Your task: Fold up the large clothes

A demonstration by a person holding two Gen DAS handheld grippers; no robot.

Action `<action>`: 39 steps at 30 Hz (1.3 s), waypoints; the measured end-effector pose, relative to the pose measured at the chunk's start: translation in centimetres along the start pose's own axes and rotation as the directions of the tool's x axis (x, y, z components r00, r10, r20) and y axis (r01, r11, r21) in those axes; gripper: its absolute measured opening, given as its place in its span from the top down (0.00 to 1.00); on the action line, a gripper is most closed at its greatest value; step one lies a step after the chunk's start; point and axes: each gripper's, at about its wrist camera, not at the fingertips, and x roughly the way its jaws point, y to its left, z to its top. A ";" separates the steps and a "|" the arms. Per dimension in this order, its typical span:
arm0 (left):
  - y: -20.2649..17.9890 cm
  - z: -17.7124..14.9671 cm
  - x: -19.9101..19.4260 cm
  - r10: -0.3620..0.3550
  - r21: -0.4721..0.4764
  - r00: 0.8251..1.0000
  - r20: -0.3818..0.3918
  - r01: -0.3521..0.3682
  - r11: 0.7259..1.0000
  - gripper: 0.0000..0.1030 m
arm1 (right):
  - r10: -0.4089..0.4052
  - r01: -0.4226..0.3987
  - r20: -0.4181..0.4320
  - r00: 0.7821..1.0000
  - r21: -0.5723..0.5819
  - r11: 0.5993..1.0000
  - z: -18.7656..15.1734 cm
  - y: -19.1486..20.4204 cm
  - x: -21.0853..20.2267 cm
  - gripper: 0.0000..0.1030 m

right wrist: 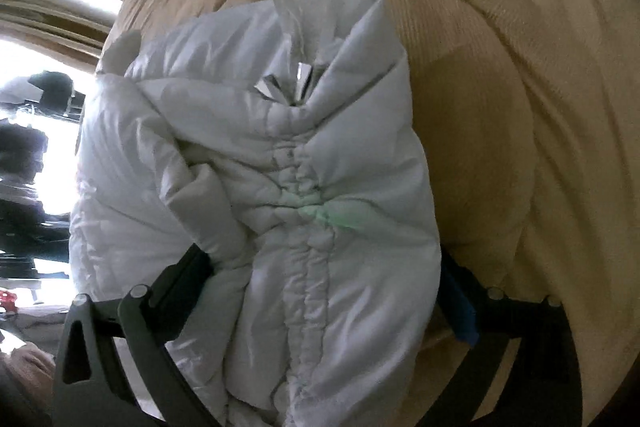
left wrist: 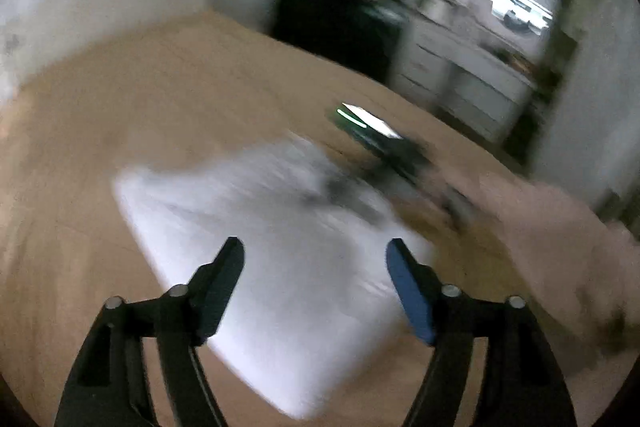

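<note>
A white puffy jacket lies folded into a thick bundle on the tan bed cover. The left wrist view is blurred by motion. My left gripper hovers open and empty just above the bundle's near part. In the right wrist view the jacket fills the space between the fingers. My right gripper has its jaws spread wide around the bundle, one finger on each side pressing the fabric. The other gripper and the hand holding it show blurred at the right.
A dark chair and a white drawer unit stand beyond the bed's far edge. A bright window is at the left. The bed cover bunches into folds beside the jacket.
</note>
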 end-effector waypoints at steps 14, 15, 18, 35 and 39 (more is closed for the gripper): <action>8.2 -0.9 20.1 0.129 -0.040 0.961 -0.245 -0.143 0.989 0.33 | -0.078 0.171 0.526 0.847 -0.130 0.977 -12.6 7.5 -15.5 0.54; 8.2 -0.9 20.3 0.126 -0.043 0.960 -0.251 -0.141 0.989 0.33 | -0.041 0.157 0.567 0.823 -0.157 0.975 -14.4 8.8 -16.5 0.54; 8.3 -0.5 20.9 0.124 -0.049 0.959 -0.254 -0.141 0.989 0.33 | 0.038 0.125 0.605 0.796 -0.224 0.967 -18.9 11.9 -15.8 0.54; -3.5 4.0 21.2 0.177 0.360 0.957 -0.228 -0.086 0.929 0.27 | -0.045 0.119 0.560 0.827 -0.096 0.988 -23.9 9.0 -3.4 0.56; -2.9 5.3 28.2 0.206 0.341 0.934 -0.292 -0.100 0.935 0.09 | -0.072 0.110 0.585 0.808 -0.030 0.993 -24.7 8.8 -3.2 0.56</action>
